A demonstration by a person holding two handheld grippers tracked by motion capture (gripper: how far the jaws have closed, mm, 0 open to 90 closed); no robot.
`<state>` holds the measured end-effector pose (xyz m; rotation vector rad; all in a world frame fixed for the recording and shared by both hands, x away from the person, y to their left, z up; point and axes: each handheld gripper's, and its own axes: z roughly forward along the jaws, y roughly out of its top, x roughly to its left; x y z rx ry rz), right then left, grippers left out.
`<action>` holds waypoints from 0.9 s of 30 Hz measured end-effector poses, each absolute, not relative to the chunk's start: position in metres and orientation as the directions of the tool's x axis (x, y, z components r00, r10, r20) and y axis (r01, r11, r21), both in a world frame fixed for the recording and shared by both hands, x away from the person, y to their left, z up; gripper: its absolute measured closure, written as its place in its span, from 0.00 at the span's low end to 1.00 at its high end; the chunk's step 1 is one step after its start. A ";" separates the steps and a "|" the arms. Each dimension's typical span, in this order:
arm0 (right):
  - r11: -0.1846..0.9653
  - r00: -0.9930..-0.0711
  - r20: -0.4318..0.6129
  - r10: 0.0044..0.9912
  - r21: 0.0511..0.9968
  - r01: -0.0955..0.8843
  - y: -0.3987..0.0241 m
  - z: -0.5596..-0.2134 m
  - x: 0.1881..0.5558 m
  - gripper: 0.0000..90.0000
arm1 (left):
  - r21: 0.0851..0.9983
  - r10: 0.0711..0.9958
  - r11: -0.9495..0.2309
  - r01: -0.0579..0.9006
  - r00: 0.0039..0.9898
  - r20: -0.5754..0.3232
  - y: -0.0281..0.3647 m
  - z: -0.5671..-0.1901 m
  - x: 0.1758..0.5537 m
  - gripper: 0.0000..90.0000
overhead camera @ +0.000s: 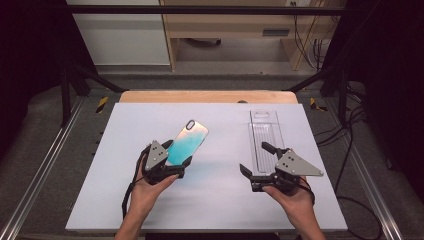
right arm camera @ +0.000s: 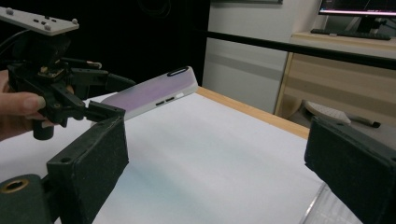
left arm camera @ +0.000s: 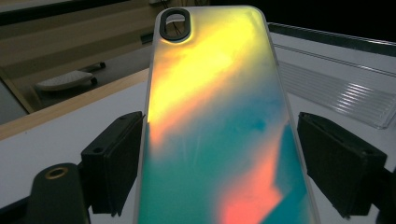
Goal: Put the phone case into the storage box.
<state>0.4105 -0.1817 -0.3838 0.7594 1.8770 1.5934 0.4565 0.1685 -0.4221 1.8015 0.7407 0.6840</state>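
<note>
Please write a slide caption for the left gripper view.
Left gripper holds an iridescent phone case above the white table.

Between my left gripper (overhead camera: 176, 161) and right gripper (overhead camera: 256, 162) the white surface (overhead camera: 215, 190) lies bare — a wide lane. Phone case (overhead camera: 186, 142) juts from my left gripper, raised off the surface, blocking the path up-left. Clear plastic tray (overhead camera: 264, 137) lies flat just beyond my right gripper — it blocks low forward travel there. The left half of the surface is open.
</note>
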 end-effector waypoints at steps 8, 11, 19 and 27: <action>0.129 -0.690 -0.002 0.724 0.983 0.132 -0.162 -0.382 0.421 0.13 | 0.953 0.762 -0.262 0.154 0.639 0.107 0.169 -0.422 0.453 0.18; 0.124 -0.694 0.006 0.720 0.983 0.138 -0.157 -0.381 0.424 0.16 | 0.956 0.762 -0.257 0.145 0.638 0.108 0.169 -0.421 0.452 0.18; 0.127 -0.710 0.021 0.704 0.980 0.155 -0.141 -0.378 0.429 0.19 | 0.963 0.760 -0.237 0.126 0.641 0.103 0.167 -0.418 0.447 0.18; 0.118 -0.714 0.046 0.699 0.977 0.179 -0.132 -0.379 0.434 0.20 | 0.968 0.759 -0.223 0.113 0.643 0.100 0.167 -0.415 0.445 0.18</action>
